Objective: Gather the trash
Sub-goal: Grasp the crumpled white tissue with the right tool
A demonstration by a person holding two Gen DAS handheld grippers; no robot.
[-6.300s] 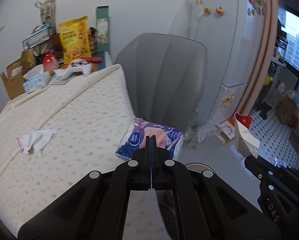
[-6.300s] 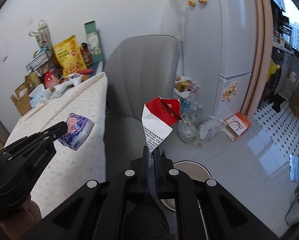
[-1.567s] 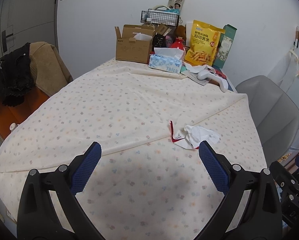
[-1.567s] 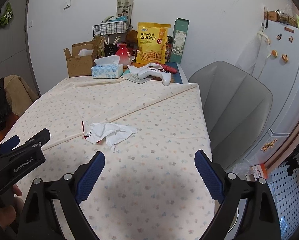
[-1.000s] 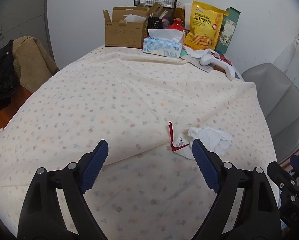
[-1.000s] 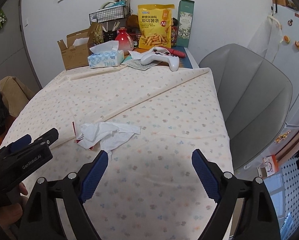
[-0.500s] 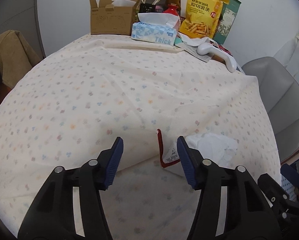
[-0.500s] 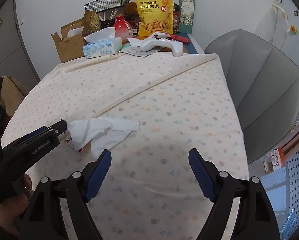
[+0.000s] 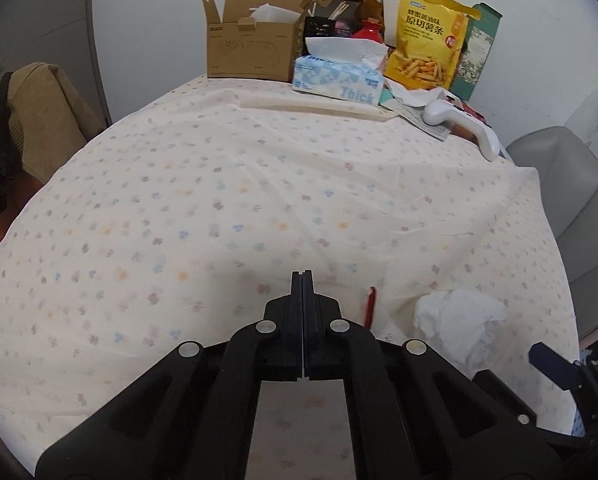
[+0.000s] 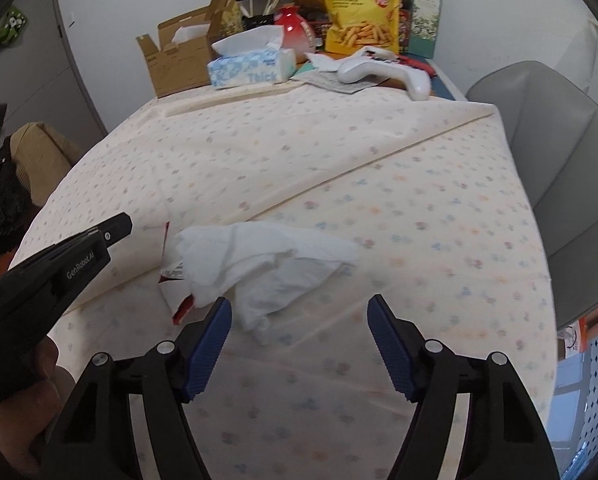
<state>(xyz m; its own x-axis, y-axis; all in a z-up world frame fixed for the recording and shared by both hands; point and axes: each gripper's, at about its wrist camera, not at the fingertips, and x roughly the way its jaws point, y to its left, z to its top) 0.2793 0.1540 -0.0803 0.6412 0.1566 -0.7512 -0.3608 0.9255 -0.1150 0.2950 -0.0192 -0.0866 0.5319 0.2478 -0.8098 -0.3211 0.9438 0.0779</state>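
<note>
Right wrist view, near to far, with the crumpled white tissue (image 10: 267,264) as landmark. Nearest the lens, the right gripper (image 10: 299,344) hangs above the tabletop (image 10: 419,208) with its jaws fairly wide; they have just been closing somewhat, and the near tail of the tissue lies between the blue pads (image 10: 209,346), not yet pressed. Just left of the tissue, partly tucked under it, lies a torn red-and-white wrapper (image 10: 175,276). Further left, the left gripper (image 10: 117,230) points toward that wrapper. In the left wrist view its jaws (image 9: 302,280) have just been closing and stand fully together with nothing between them: the wrapper's red edge (image 9: 371,304) rises just right of the tips, apparently missed. Beyond the tissue the flowered cloth is bare up to the far edge, where a tissue box (image 10: 251,66), a cardboard box (image 10: 179,60), a yellow snack bag (image 10: 361,8) and a white game controller (image 10: 383,70) stand well apart from the trash. A grey chair (image 10: 559,184) stands right of the tissue.

Judgement on the step in hand: the right gripper would do best to lower over the tissue's bulk, not its thin tail, and close without catching the cloth. The left gripper likely needs to reopen, shift right toward the tissue, and take the wrapper by its raised red edge.
</note>
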